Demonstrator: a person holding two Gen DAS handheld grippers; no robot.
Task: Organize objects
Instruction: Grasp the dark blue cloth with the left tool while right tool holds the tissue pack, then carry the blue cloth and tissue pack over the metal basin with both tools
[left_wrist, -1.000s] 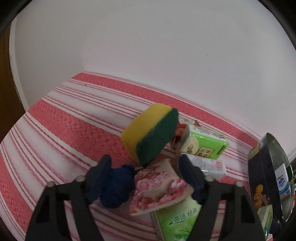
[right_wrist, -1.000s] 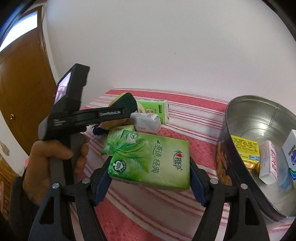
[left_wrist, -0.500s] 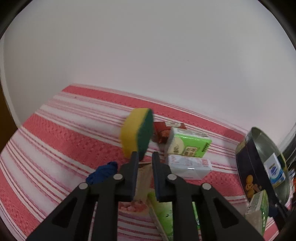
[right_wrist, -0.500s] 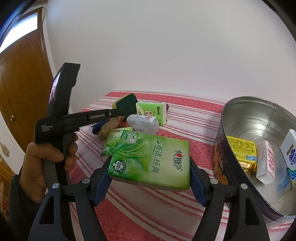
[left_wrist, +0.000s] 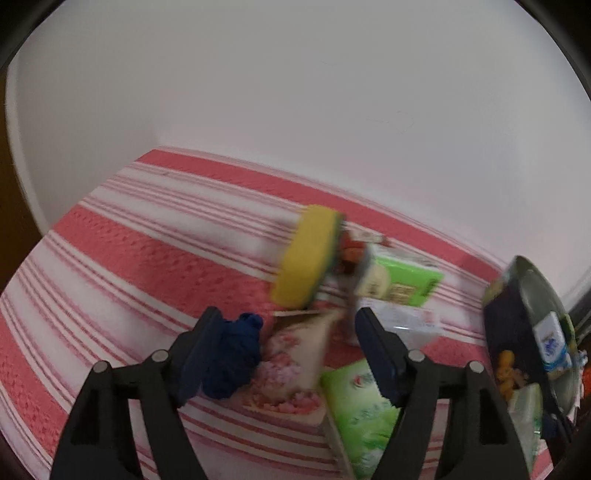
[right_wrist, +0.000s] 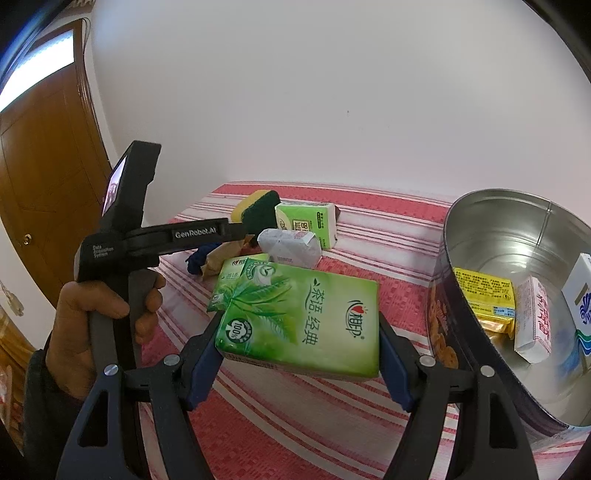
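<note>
Green tissue pack (right_wrist: 301, 325) is clamped across its short sides in the right gripper (right_wrist: 299, 354), just left of the metal tin (right_wrist: 491, 229), probably so it drops in flat beside the boxes. Further left of the tin, the left gripper (left_wrist: 286, 334) hangs spread and empty over the pink packet (left_wrist: 295, 354) and blue cloth (left_wrist: 232, 354), and the sponge (right_wrist: 256, 212) sits furthest back.

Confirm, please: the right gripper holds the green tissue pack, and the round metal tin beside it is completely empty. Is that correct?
Not quite. The right gripper does hold the green tissue pack, but the round metal tin is not empty: the right wrist view shows a yellow packet, a white packet and a white-and-blue pack inside it.
</note>
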